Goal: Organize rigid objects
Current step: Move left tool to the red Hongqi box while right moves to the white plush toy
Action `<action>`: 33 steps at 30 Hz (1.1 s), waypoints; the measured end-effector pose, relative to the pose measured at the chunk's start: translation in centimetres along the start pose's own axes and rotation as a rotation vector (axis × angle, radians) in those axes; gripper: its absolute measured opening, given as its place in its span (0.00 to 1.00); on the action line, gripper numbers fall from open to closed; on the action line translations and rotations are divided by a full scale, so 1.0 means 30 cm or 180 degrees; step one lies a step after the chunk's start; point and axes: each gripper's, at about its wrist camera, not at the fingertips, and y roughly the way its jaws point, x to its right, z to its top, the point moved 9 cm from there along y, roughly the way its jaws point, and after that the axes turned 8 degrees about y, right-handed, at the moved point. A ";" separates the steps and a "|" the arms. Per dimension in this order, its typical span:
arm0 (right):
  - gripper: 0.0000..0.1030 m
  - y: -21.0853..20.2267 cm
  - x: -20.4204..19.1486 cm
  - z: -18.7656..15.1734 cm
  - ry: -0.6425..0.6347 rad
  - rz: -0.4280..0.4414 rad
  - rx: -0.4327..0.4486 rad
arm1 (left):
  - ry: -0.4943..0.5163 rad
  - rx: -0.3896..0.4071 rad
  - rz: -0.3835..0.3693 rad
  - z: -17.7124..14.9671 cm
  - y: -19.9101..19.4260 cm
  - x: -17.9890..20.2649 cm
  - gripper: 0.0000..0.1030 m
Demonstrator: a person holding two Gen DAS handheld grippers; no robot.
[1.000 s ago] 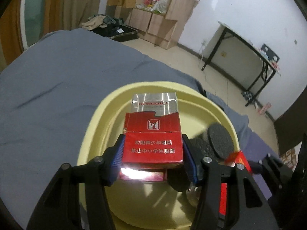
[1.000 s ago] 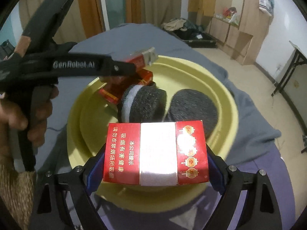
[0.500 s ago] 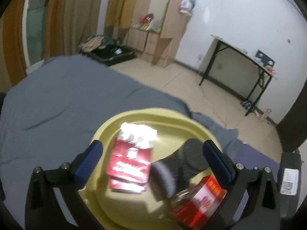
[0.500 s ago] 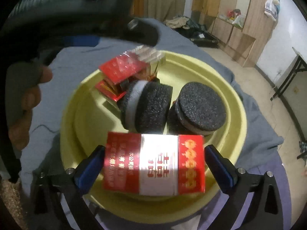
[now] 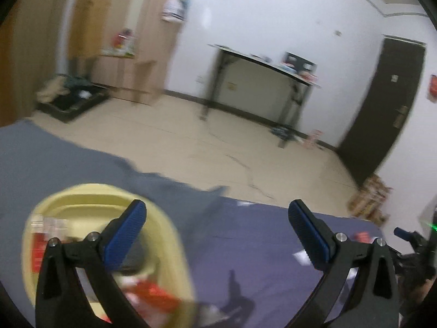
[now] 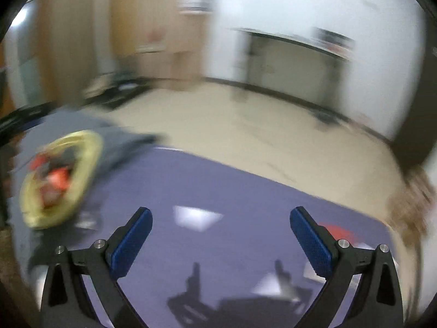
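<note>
Both tools, left (image 5: 217, 229) and right (image 6: 221, 235), gape wide, nothing between pads. Red boxes sit in yellow basin (image 5: 169, 235) at 8 o'clock on bed. Drop step looks done; next, probably fetch red item (image 6: 337, 231) at 4 o'clock.

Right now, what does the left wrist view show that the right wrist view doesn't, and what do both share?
Only the left wrist view: a dark door at right and the open left gripper beside the yellow basin.

Only the right wrist view: the open right gripper over purple cloth, with a white paper ahead.

Both: the basin of red boxes, the black-legged table, beige floor.
</note>
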 end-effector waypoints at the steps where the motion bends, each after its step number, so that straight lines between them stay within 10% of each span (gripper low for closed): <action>1: 1.00 -0.014 0.102 -0.014 0.0094 -0.0150 -0.0020 | 0.0028 -0.0017 -0.0161 0.009 0.034 0.071 1.00; 9: 1.00 0.002 0.579 -0.203 -0.0089 -0.0418 -0.0476 | 0.0257 -0.0607 -0.1262 -0.142 0.240 0.728 1.00; 15: 1.00 0.084 0.609 -0.230 -0.0704 0.0310 -0.0433 | 0.2225 -0.0557 -0.1527 -0.366 0.245 1.151 1.00; 19: 1.00 0.123 0.629 -0.294 -0.0817 0.0737 -0.0484 | 0.3389 -0.0676 -0.1698 -0.462 0.337 1.244 1.00; 33: 1.00 0.238 0.646 -0.263 -0.0907 0.0756 -0.0556 | 0.4421 -0.0924 -0.2363 -0.509 0.536 1.394 1.00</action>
